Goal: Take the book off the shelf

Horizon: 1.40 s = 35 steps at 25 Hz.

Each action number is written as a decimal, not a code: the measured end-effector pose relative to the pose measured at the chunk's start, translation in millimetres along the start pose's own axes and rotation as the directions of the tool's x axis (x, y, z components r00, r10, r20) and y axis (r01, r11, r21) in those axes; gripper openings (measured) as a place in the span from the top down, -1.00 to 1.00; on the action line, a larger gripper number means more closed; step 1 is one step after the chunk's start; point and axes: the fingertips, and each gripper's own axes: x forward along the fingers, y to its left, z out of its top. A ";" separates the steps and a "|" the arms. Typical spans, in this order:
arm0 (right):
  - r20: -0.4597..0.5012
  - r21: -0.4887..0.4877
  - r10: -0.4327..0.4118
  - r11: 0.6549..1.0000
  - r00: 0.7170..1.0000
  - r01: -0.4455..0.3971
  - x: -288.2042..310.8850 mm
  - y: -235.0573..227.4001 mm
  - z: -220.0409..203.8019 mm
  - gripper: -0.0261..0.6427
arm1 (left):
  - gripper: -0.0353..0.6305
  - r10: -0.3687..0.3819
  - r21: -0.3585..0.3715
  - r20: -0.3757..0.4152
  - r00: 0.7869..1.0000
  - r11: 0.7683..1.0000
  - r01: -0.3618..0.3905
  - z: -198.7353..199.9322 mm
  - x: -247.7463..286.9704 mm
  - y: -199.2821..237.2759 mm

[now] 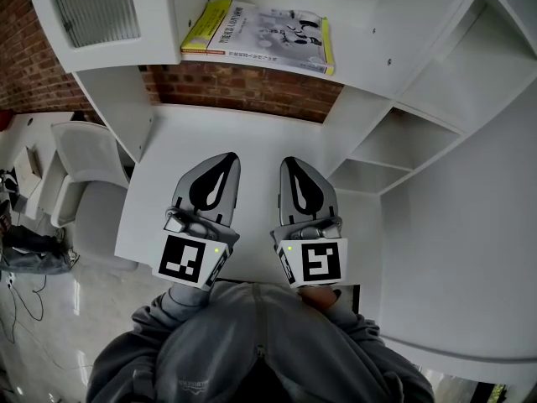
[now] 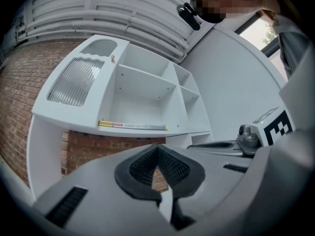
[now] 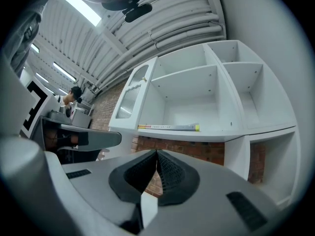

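A book (image 1: 256, 30) lies flat on the lowest board of a white shelf unit (image 1: 369, 23), in the wide open compartment just right of a cabinet door with ribbed frosted glass (image 1: 92, 7). Its cover is white with a black-and-white drawing, and its edges are yellow. In the left gripper view the book (image 2: 133, 126) shows only as a thin strip along the front edge of that board, and the right gripper view shows the same thin strip (image 3: 170, 127) with a yellow end at its right. Nothing touches the book.

Below the shelf board runs a red brick wall (image 1: 243, 86), and in front of the wall is a white desk top (image 1: 243, 137). More open white compartments stand to the right.

The left gripper (image 1: 220, 170) and the right gripper (image 1: 298, 170) are held side by side over the desk, pointing towards the shelf and well apart from the book. The left gripper's jaws are clenched together with their tips meeting and nothing between them (image 2: 157, 149). The right gripper's jaws are likewise clenched and empty (image 3: 156, 154). Each carries a cube with black-and-white square markers at its rear.

A person's grey sleeves (image 1: 252, 342) fill the bottom of the head view, and a white chair (image 1: 80, 183) stands left of the desk
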 end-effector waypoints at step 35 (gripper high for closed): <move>0.096 -0.221 -0.130 0.964 0.987 0.148 82.6 -29.4 55.2 0.84 | 0.88 -0.060 0.257 0.086 0.995 0.966 0.036 59.9 66.5 78.5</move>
